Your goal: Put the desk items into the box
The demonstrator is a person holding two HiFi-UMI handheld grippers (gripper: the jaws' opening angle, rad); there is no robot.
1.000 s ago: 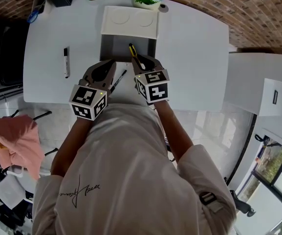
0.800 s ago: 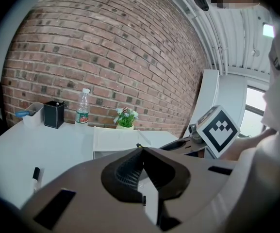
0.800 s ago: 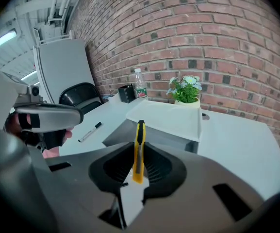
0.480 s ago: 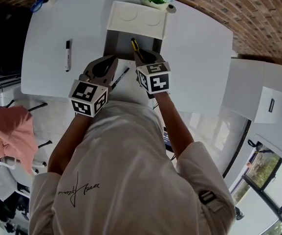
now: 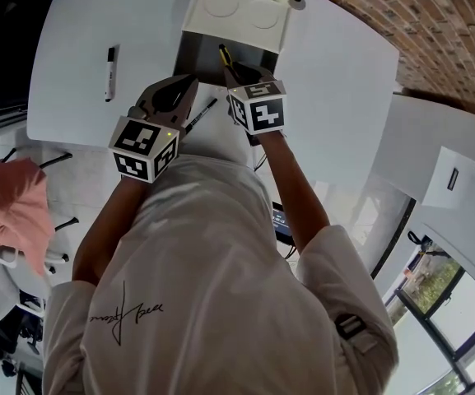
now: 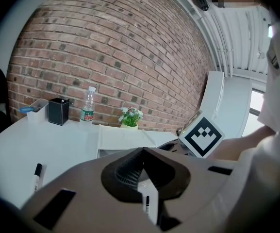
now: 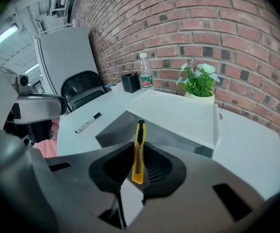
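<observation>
- The right gripper (image 5: 241,76) has its jaws clamped on a yellow utility knife (image 7: 139,149). The knife juts out past the jaw tips (black end foremost) over the open box (image 5: 194,60).
- The box sits at the middle of the tabletop (image 5: 336,72) toward the far edge, with its white lid (image 5: 237,15) folded back.
- The left gripper (image 6: 142,154) has its jaws pressed together, empty, above the near edge.
- One marker (image 5: 200,115) lies by the near edge, just beside the left gripper.
- A second marker (image 5: 109,62) lies toward the left edge, well apart from the box.
</observation>
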